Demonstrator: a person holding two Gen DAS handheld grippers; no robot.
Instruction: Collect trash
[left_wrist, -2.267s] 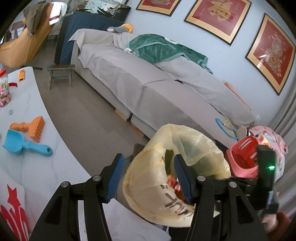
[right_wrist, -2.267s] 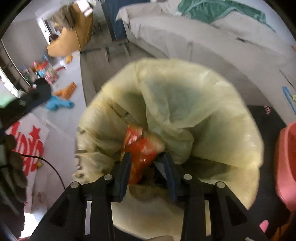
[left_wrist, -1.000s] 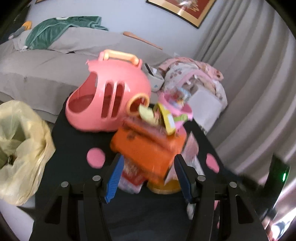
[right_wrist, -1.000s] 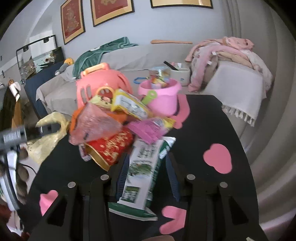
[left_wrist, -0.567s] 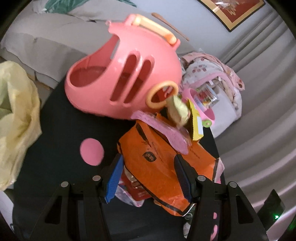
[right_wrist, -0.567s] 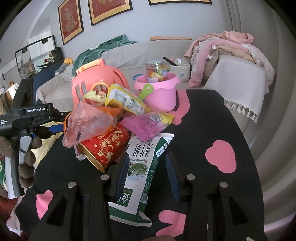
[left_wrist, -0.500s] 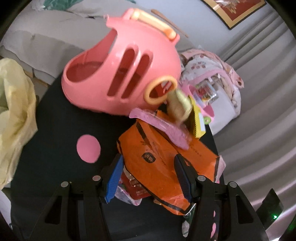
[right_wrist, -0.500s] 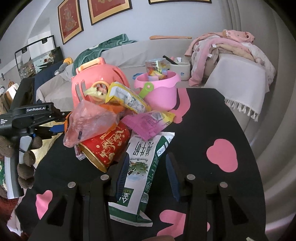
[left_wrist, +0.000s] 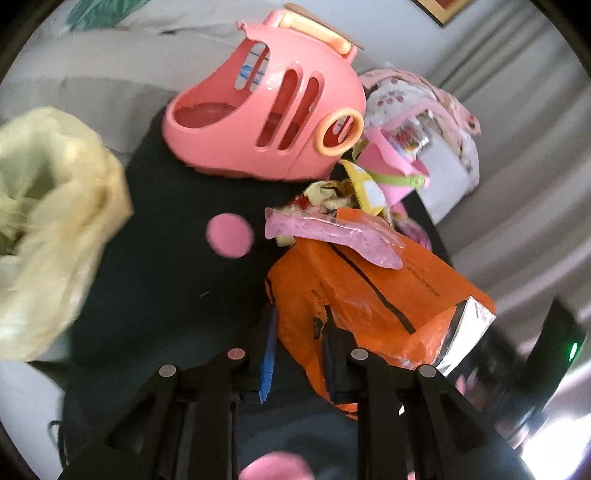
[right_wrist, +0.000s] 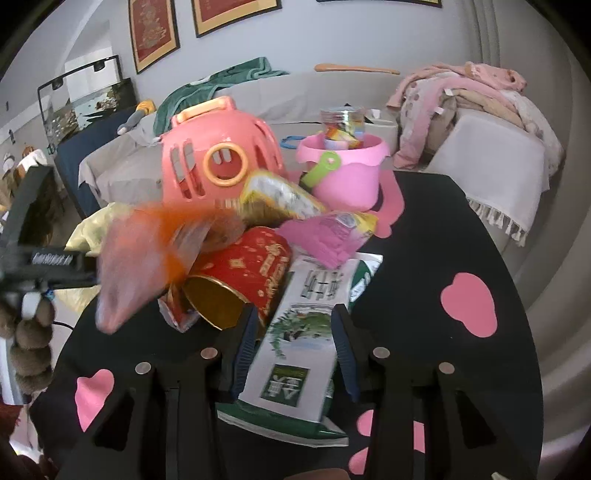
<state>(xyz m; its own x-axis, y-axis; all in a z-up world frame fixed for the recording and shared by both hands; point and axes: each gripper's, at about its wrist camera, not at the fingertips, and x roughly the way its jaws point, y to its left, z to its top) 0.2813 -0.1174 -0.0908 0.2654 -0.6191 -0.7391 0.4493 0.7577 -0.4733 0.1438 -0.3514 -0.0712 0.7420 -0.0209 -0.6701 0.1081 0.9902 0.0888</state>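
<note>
Since half a second ago the left gripper (left_wrist: 297, 343) has clenched the orange bag's (left_wrist: 373, 299) limp, probably slippery corner, while the right gripper (right_wrist: 293, 345) stands released around the green-and-white packet (right_wrist: 306, 317)

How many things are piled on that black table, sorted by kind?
Wrappers and packets: 5 - orange bag, pink wrapper, yellow packet, magenta packet, green-and-white packet
Tins: 1 - red tin
Pink toys: 2 - basket, bucket
Total: 8

Wrapper pile (right_wrist: 280, 236) at table (right_wrist: 424, 236) centre; basket (right_wrist: 218, 166) and bucket (right_wrist: 343, 173) behind it; trash bag (left_wrist: 48, 225) off the left edge.
</note>
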